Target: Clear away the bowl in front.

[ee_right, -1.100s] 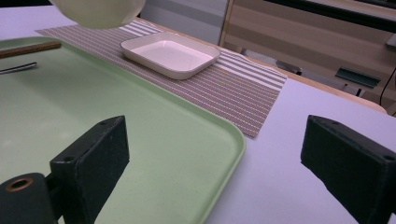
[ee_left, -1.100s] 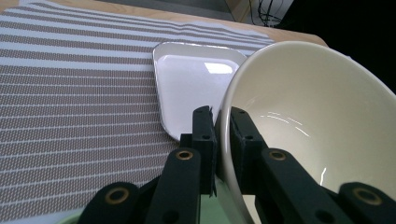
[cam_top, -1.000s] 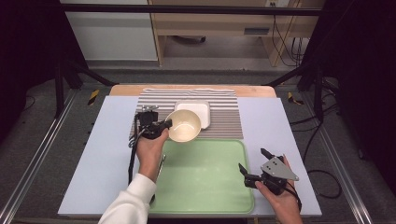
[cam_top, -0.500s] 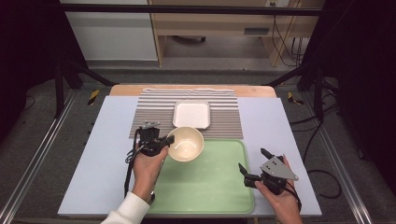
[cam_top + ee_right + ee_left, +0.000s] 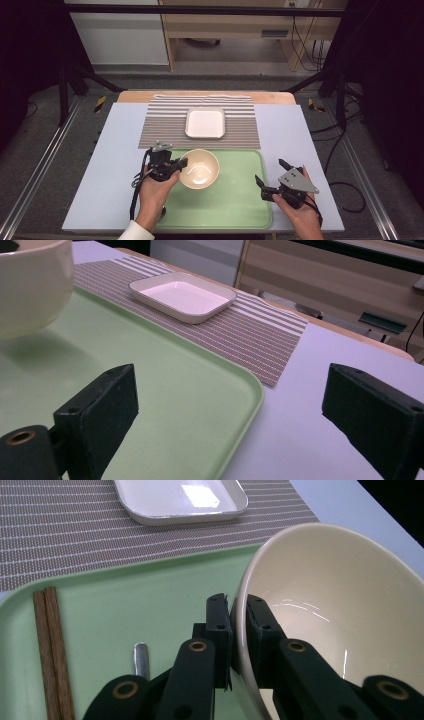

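Left gripper [image 5: 176,165] pinching the glossy cream bowl [image 5: 200,169] by its rim over the smooth green tray's [image 5: 235,210] far-left corner, right gripper [image 5: 270,176] spread wide, empty, at the tray's right edge.

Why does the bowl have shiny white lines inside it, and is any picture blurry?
In the left gripper view, the glossy cream ceramic bowl mirrors the lamps overhead as thin white streaks, and the white rectangular dish carries a bright glare patch. In the right gripper view, the bowl casts a soft shadow on the pale green plastic tray. The high view looks a little soft.
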`<state>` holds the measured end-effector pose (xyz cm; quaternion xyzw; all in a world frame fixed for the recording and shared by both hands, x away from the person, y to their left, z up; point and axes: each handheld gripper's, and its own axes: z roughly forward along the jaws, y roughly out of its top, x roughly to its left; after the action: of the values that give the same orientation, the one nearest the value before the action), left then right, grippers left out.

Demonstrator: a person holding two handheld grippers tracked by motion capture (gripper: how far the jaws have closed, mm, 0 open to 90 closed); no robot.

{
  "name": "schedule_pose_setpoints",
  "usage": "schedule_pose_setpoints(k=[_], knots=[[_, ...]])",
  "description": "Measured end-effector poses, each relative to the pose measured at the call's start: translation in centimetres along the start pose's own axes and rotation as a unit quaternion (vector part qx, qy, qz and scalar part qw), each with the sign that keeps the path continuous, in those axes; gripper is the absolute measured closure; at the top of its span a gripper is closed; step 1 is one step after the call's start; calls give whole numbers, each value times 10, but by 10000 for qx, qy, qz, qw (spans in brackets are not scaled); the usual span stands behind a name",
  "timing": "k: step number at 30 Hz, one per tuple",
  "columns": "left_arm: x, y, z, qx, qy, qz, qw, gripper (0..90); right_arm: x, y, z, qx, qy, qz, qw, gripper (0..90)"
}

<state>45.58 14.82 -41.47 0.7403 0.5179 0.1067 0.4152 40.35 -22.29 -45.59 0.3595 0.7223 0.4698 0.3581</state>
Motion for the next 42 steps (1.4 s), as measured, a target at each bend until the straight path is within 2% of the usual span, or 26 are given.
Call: schedule_pose_setpoints(k=[9, 14, 25, 42], knots=[[5, -20, -8, 152, -37, 71, 9999, 820, 1, 0, 0, 19, -13, -9, 10000, 79], [10, -25, -10, 212, -49, 77, 9997, 820, 1, 0, 0, 27, -15, -14, 10000, 79], [15, -34, -8, 385, -117, 71, 9992, 820, 1, 0, 0, 33, -18, -10, 10000, 79], [20, -37, -4, 477, -148, 23, 9988, 819, 1, 0, 0, 26, -22, -10, 10000, 79]])
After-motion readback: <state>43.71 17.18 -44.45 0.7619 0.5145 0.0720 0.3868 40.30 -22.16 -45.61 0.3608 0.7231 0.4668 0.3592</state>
